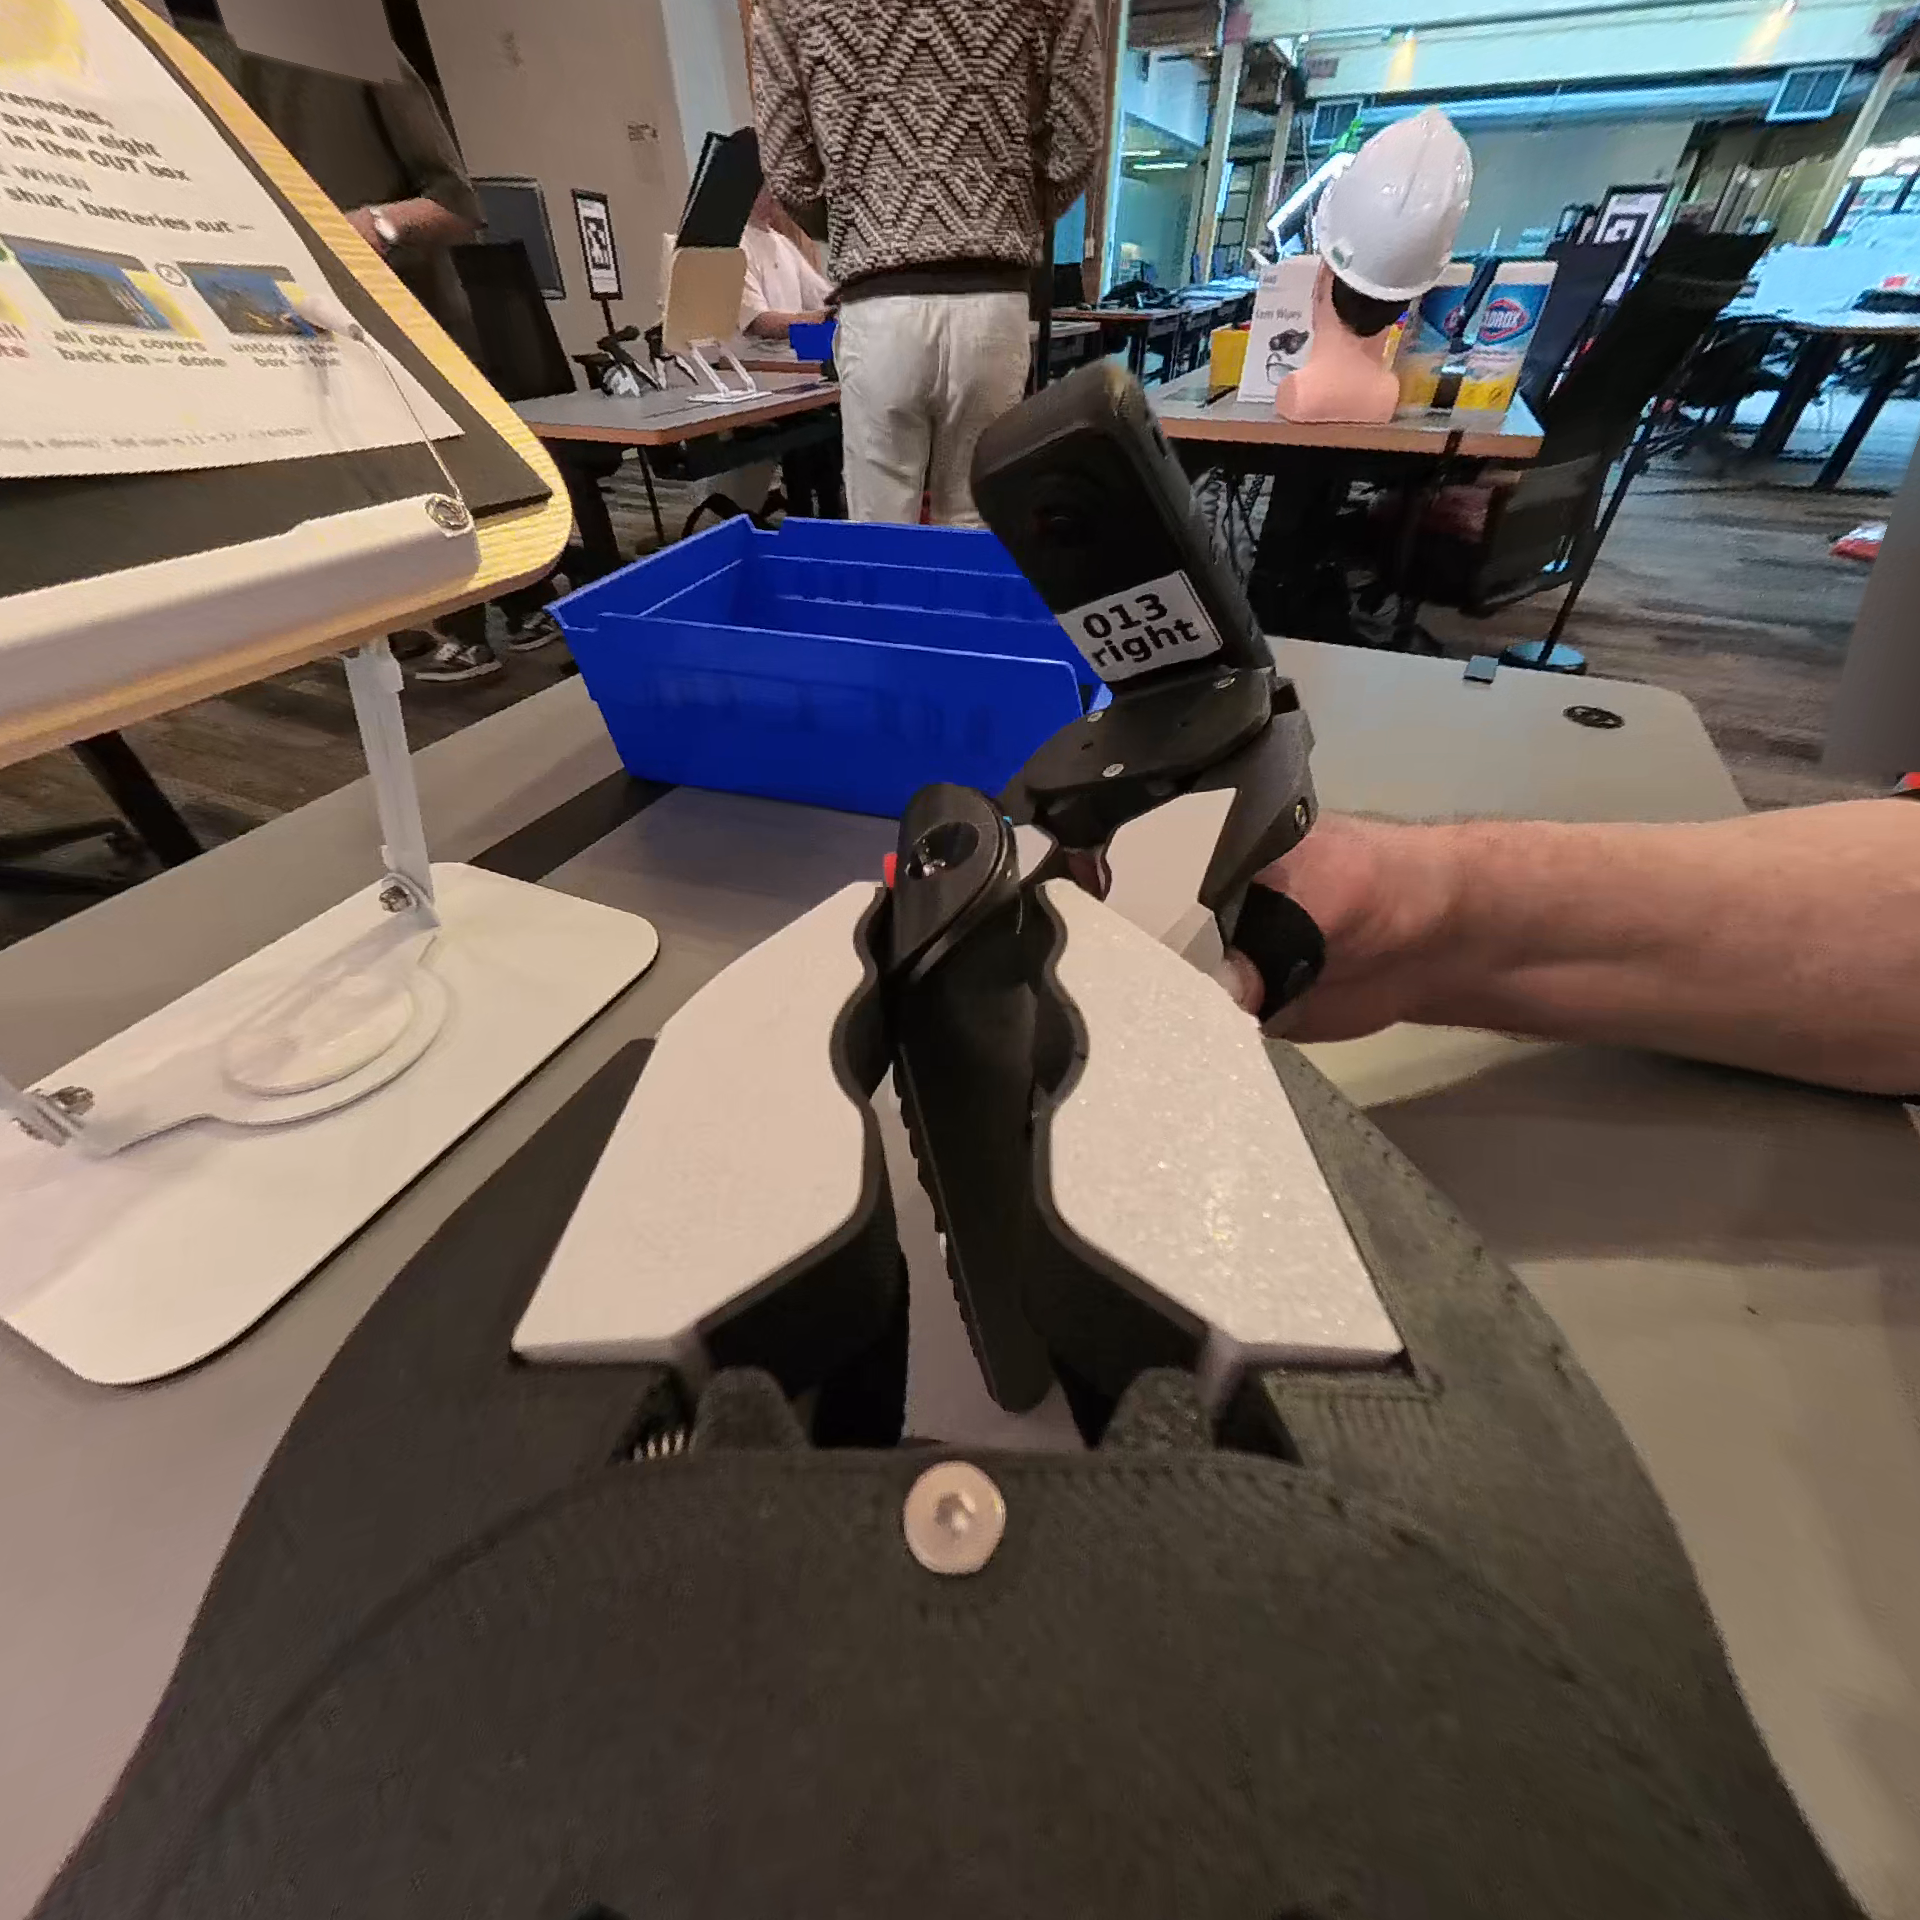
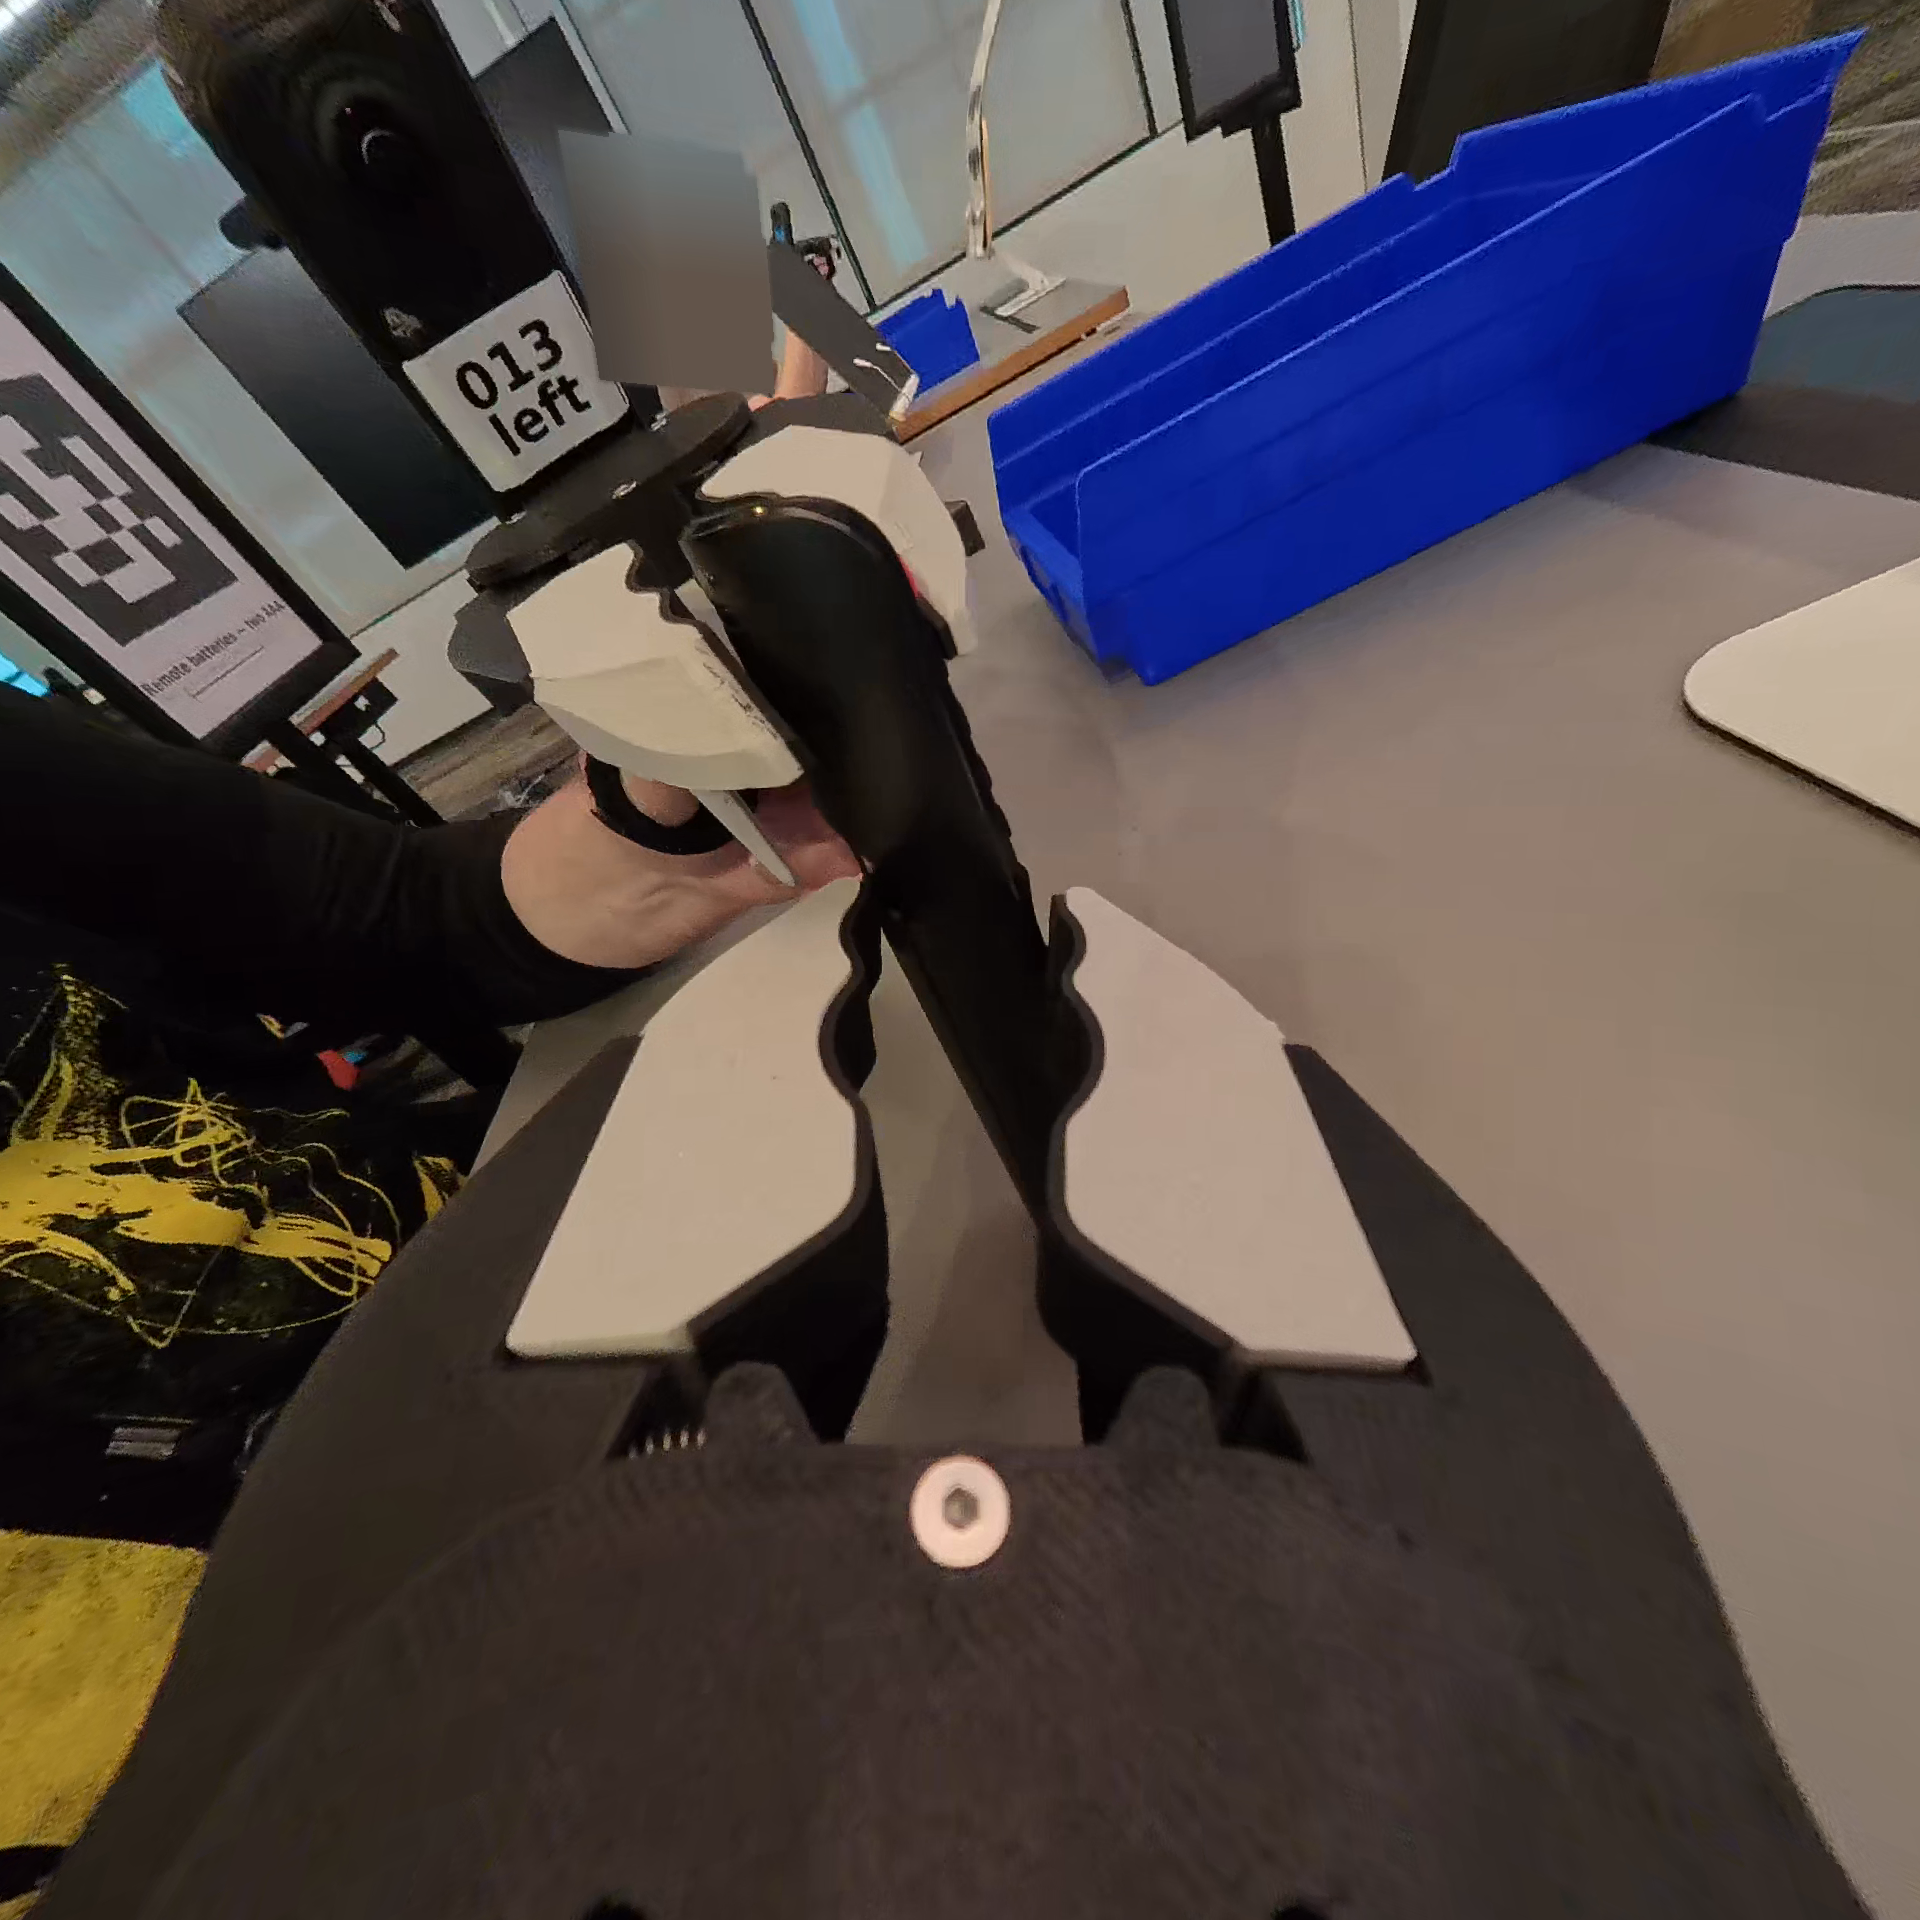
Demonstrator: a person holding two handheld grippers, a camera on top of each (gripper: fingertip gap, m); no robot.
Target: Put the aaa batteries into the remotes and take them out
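Note:
A black remote (image 1: 966, 1122) stands on edge above the grey table, held between both grippers. My left gripper (image 1: 956, 920) is shut on one end of it, its white fingers (image 1: 727, 1122) on either side. My right gripper (image 2: 961, 920) is closed around the other end of the remote (image 2: 935, 831), and both of its fingers touch it. The right gripper also shows in the left wrist view (image 1: 1143, 769), held by a bare hand. The left gripper shows in the right wrist view (image 2: 727, 613), clamped on the remote's far end. No batteries are in view.
A blue bin (image 1: 831, 665) stands on the table just beyond the grippers; it also shows in the right wrist view (image 2: 1403, 416). An instruction sheet on a stand (image 1: 208, 312) with a white base (image 1: 312, 1143) is at the left. People and other tables are behind. One gripper's finger ends stand about 5 cm off the other's.

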